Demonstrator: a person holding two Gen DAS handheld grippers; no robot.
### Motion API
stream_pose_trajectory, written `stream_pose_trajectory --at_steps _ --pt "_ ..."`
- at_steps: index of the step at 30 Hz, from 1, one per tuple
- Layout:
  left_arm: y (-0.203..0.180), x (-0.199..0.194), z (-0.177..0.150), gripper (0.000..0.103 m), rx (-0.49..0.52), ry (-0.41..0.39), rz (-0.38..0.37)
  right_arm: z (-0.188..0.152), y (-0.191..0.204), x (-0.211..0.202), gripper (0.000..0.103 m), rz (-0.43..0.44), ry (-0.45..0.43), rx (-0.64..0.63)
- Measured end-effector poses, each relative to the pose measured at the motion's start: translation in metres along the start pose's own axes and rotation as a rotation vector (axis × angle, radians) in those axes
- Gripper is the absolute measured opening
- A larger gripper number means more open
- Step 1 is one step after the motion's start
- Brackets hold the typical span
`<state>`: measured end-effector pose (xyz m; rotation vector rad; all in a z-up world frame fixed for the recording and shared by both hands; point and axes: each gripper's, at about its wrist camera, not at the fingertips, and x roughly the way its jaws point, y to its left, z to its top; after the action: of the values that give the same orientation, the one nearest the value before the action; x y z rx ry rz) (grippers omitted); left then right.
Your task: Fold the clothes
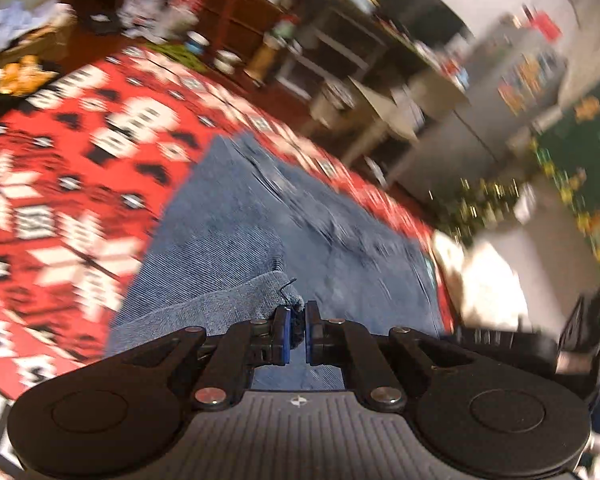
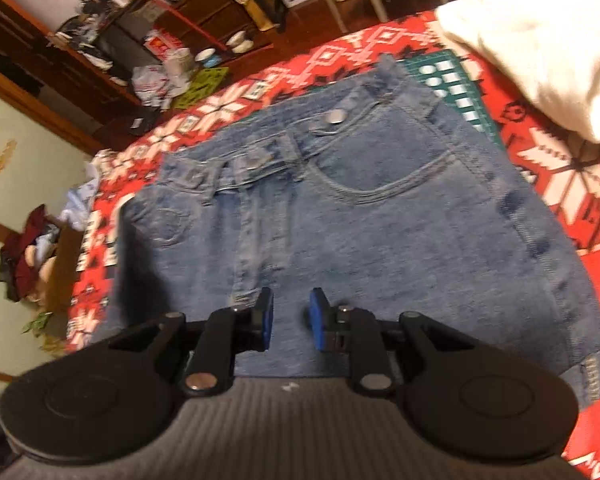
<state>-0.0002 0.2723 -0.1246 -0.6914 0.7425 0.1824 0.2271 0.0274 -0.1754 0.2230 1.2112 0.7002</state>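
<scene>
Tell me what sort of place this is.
Probably a lived-in room at home: jeans lie spread on a red patterned blanket, wooden shelves behind are crowded with household clutter, and a white garment sits nearby.

Lighting is warm, dim indoor light with a reddish cast. The left wrist view shows heavy motion blur across the patterned blanket (image 1: 60,168) and background shelving (image 1: 236,12). The right wrist view is sharper; fisheye curvature bends both frame edges.
</scene>
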Motion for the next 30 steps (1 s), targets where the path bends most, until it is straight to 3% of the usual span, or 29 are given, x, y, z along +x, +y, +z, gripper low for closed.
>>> stream_pose_trajectory --at_steps 7,11,20,21,23,26,27,29,30 --pt "-0.029 0.030 -0.021 0.007 0.121 0.089 -0.024 -0.007 0.011 0.005 0.023 0.207 0.046 0.028" --pt "-0.033 0.030 -0.025 0.007 0.147 0.099 -0.036 -0.013 0.020 0.012 0.029 0.249 0.065 0.017" --pt "-0.040 0.029 -0.029 0.007 0.187 0.109 -0.068 -0.021 0.031 0.026 0.033 0.208 0.105 -0.031" --pt "-0.041 0.029 -0.030 0.007 0.190 0.111 -0.072 -0.022 0.032 0.027 0.024 0.198 0.108 -0.038" --pt "-0.039 0.028 -0.029 0.007 0.180 0.123 -0.094 -0.023 0.036 0.026 0.016 0.166 0.097 -0.060" --pt "-0.037 0.022 -0.028 0.008 0.153 0.136 -0.138 -0.021 0.037 0.019 0.011 0.131 0.072 -0.068" --pt "-0.038 0.017 -0.028 0.011 0.158 0.128 -0.148 -0.020 0.036 0.015 0.011 0.124 0.062 -0.063" --pt "-0.040 -0.001 -0.030 0.028 0.195 0.085 -0.161 -0.016 0.030 0.004 0.011 0.112 0.035 -0.044" --pt "-0.042 -0.011 -0.031 0.031 0.216 0.057 -0.168 -0.015 0.027 -0.004 0.011 0.105 0.017 -0.035"
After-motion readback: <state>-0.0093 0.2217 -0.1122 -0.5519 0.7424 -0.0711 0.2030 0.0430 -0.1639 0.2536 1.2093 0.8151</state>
